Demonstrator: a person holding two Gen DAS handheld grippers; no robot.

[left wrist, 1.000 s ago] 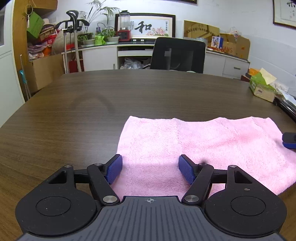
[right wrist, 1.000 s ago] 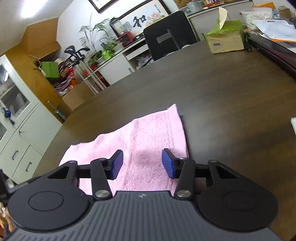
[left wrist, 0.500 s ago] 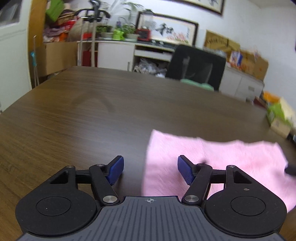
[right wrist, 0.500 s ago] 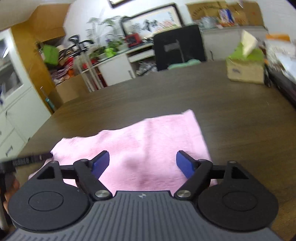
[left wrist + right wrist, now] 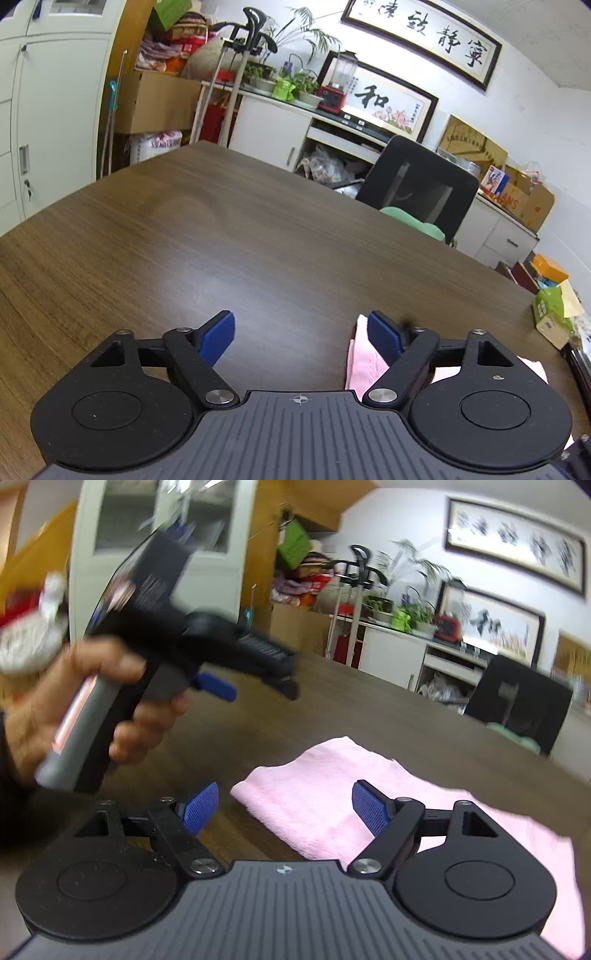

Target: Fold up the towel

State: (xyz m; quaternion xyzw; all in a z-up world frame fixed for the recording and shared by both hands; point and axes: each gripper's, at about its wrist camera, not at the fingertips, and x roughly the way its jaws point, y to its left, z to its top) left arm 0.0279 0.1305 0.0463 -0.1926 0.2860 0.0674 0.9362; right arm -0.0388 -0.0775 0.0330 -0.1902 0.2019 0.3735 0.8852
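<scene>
Both claws have lifted off the towel and swung left since the earlier frames.

Seen from the right wrist, the left claw (image 5: 258, 681) hangs blurred above the desk (image 5: 369, 709) at far left, gripped by a hand (image 5: 74, 701); its own view shows its jaws spread, with the pink towel (image 5: 364, 363) low behind its right finger. Right claw (image 5: 284, 805), jaws spread and empty, hovers over the folded towel's (image 5: 325, 775) left corner, which lies flat on the desk.
</scene>
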